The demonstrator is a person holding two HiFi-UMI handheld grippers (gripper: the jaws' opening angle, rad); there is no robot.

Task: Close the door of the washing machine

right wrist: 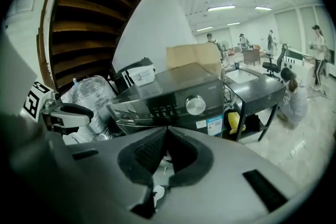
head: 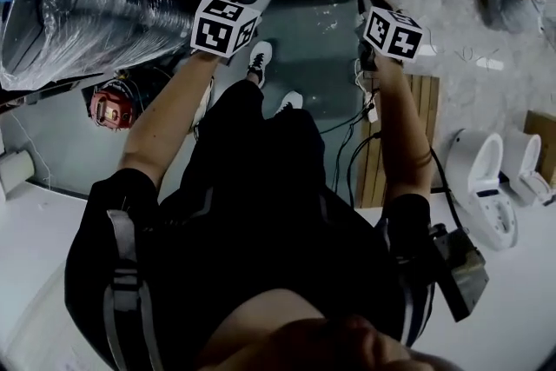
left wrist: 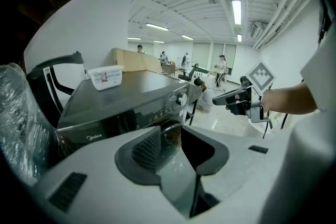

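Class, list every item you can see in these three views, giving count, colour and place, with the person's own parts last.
washing machine: one, dark grey, ahead of both tongs
tub: one, white, on the machine's top
wrapped bundle: one, clear plastic, left of the machine
cardboard box: one, brown, behind the machine
toilets: two, white, floor at right
left tongs: one, grey, open, empty
right tongs: one, grey, shut, empty
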